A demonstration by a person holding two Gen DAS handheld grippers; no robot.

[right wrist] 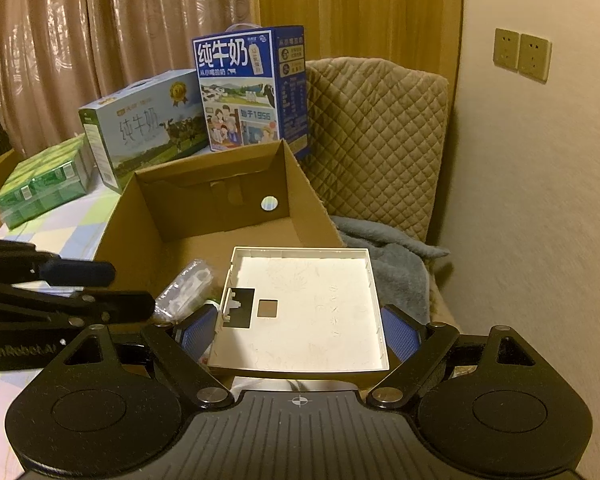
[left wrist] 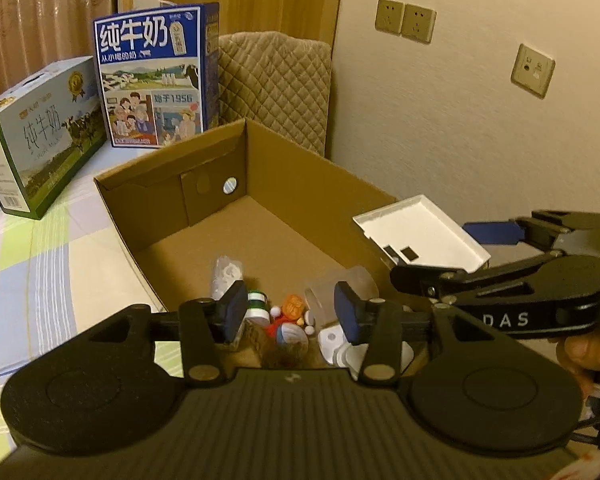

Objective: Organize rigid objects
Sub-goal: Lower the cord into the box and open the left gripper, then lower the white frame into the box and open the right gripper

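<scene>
An open cardboard box (left wrist: 172, 168) stands on the checked cloth. At its near end lie a bagged white part (left wrist: 226, 276), a small green-and-white jar (left wrist: 257, 306), an orange, red and blue toy figure (left wrist: 290, 322), a clear plastic cup (left wrist: 340, 284) and small white pieces (left wrist: 336, 344). My left gripper (left wrist: 292, 314) hovers just above them, jaws apart, pads touching nothing. My right gripper (right wrist: 300, 332) is shut on a white square plastic cover (right wrist: 308, 308), one pad on each side. The cover (left wrist: 420, 232) hangs tilted over the box's right rim.
A blue milk carton (left wrist: 156, 76) and a green-and-white one (left wrist: 40, 136) stand behind the box, with a green shrink-wrapped pack (right wrist: 44, 184) to their left. A quilted chair (left wrist: 276, 84) with a grey blanket (right wrist: 392, 264) and the wall close off the right.
</scene>
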